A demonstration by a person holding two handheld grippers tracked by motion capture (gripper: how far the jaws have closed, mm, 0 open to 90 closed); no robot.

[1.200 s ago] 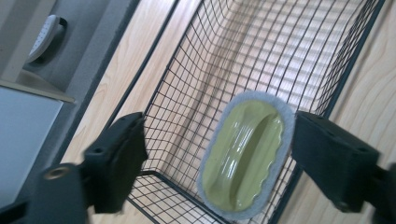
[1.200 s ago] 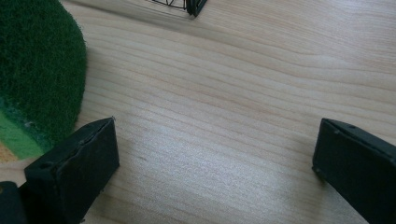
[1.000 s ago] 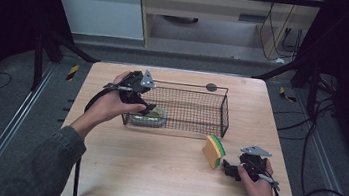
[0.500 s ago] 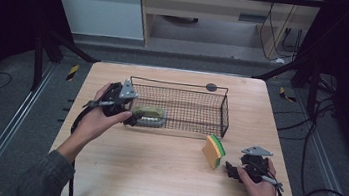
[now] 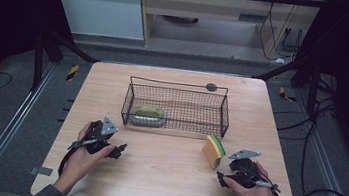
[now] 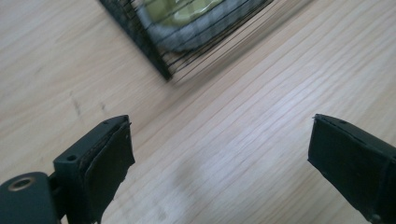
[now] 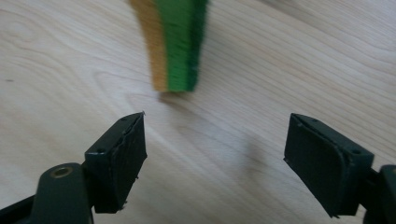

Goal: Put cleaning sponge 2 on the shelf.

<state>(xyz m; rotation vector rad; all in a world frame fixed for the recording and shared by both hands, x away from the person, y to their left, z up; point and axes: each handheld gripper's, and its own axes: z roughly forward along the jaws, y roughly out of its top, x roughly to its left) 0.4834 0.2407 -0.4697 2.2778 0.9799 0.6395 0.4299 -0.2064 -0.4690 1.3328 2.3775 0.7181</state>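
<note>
- Left gripper [image 5: 116, 150] sat low over the table [image 5: 162, 177] at the front left, held in the person's left hand [image 5: 82, 154], jaws spread wide and gripping nothing.
- Left gripper view: bare wood between its pads [image 6: 109, 158]; the near-left corner of the wire basket [image 6: 161, 70] was ahead of them and clear of them.
- Wire basket [image 5: 176, 109] stood mid-table, long side facing the person.
- Grey-rimmed green dish [image 5: 147, 115] lay inside the basket at its left end, against the front wall. In the left gripper view it showed through the mesh [image 6: 187, 23], blurred.
- Right gripper [image 5: 220, 177] was at the front right in the right hand [image 5: 252, 188], jaws also released wide, nothing between them.
- Sponge [image 5: 214, 150], yellow body with green scrub face, stood on edge on the table just in front of the basket's right corner, outside it.
- Right gripper view: sponge [image 7: 180, 46] just ahead of the open jaws, roughly centred on the gap, not touching either pad [image 7: 126, 158].
- Sponge stood near the right gripper tips, apart from them; well apart from the left gripper.
</note>
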